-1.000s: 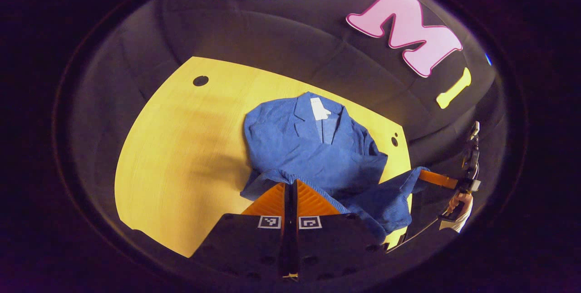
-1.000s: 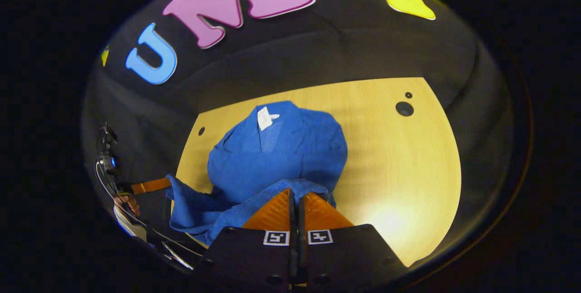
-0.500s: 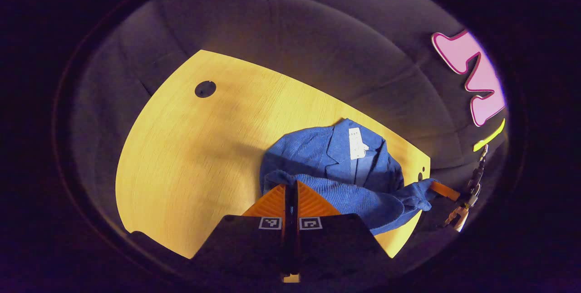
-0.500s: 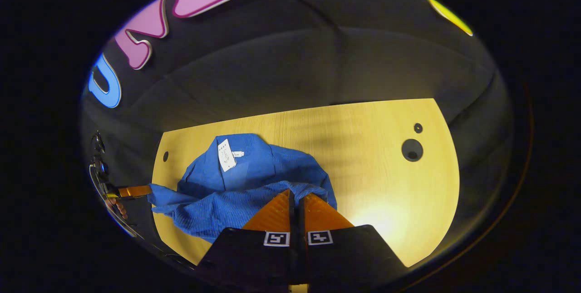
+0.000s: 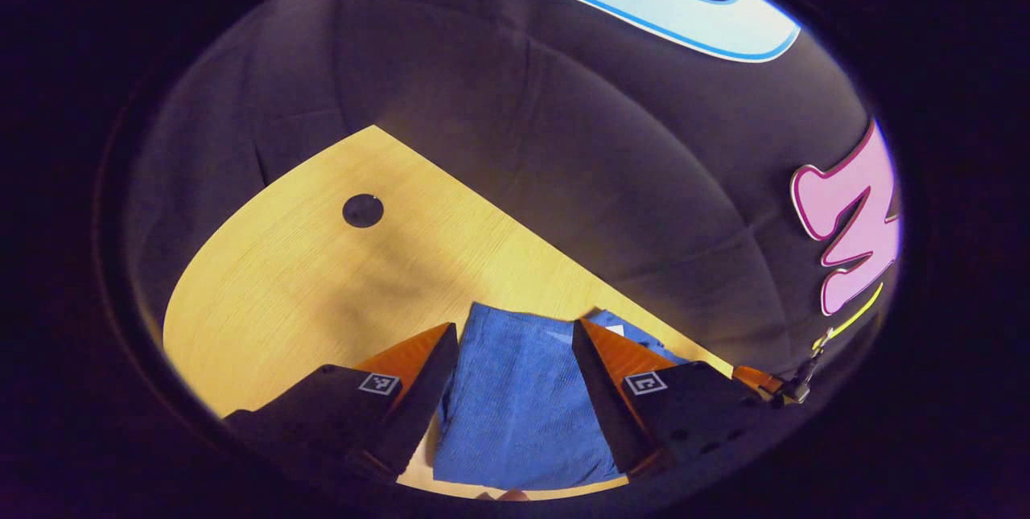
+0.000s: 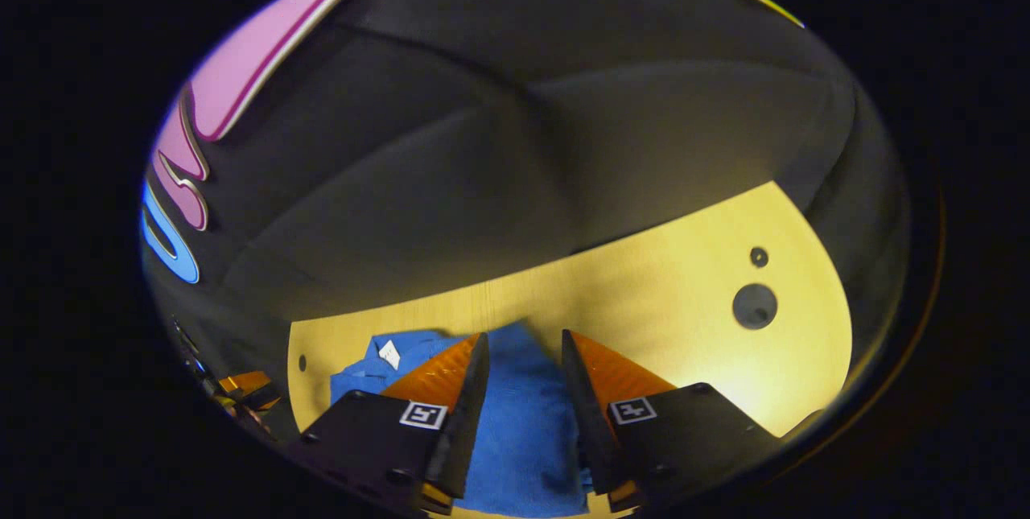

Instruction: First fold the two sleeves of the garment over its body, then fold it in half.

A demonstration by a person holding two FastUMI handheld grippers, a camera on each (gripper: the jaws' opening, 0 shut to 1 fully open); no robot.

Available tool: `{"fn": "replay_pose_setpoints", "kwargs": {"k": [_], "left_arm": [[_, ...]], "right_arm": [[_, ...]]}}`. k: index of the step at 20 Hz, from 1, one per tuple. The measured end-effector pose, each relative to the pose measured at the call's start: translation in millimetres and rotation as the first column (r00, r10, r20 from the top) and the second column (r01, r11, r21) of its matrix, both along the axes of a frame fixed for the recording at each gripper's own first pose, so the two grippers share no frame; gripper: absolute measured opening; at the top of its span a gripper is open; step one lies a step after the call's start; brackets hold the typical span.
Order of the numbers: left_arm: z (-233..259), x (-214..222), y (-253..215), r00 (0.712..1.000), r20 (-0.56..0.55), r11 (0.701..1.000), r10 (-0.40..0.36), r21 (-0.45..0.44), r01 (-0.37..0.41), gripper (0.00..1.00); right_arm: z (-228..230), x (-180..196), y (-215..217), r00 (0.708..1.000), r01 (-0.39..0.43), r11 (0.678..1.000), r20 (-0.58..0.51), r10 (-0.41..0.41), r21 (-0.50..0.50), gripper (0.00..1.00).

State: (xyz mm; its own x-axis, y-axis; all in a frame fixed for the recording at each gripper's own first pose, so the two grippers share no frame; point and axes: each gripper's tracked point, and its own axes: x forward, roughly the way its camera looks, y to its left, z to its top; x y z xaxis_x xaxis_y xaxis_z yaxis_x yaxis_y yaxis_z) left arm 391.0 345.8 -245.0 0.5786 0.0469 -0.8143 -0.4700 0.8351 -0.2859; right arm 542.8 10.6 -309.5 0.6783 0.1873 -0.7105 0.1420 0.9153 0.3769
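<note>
Pale bench carries the blue garment, apparently folded in half. Both left gripper and right gripper hover above it with jaws released, so little seems left.

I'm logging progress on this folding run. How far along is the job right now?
Nearly finished, by the look of it. The blue garment lies doubled over itself on the wooden table, its white tag peeking out at the far edge. The left gripper and right gripper both have jaws open above the cloth, holding nothing. Whether the sleeves sit tucked inside cannot be seen; what remains is probably pulling away.
</note>
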Motion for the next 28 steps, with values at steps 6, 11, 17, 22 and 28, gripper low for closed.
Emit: {"fn": "replay_pose_setpoints", "kwargs": {"k": [6,11,17,22,28], "left_arm": [[59.6,-17.5,-23.5,0.986,0.134,0.988,-0.103,0.126,0.086,0.84],[98.1,-48.3,-83.7,0.948,0.185,0.919,-0.258,0.351,0.182,0.84],[171.3,-87.0,-158.6,0.87,0.295,0.806,-0.395,0.565,0.174,0.84],[220.1,-136.8,-207.0,0.792,0.352,0.756,-0.498,0.624,0.198,0.84],[252.2,-220.4,-234.6,0.692,0.478,0.76,-0.541,0.631,0.158,0.85]], "right_arm": [[69.6,-31.1,-6.6,0.961,-0.105,0.972,0.23,0.154,-0.212,0.51],[129.5,-86.6,36.7,0.886,-0.213,0.931,0.343,0.311,-0.295,0.96],[200.6,-166.4,83.5,0.806,-0.258,0.907,0.444,0.391,-0.331,0.98],[249.6,-243.4,96.3,0.789,-0.192,0.924,0.508,0.346,-0.33,0.98],[284.1,-347.9,108.5,0.761,-0.1,0.954,0.596,0.256,-0.281,0.98]]}}
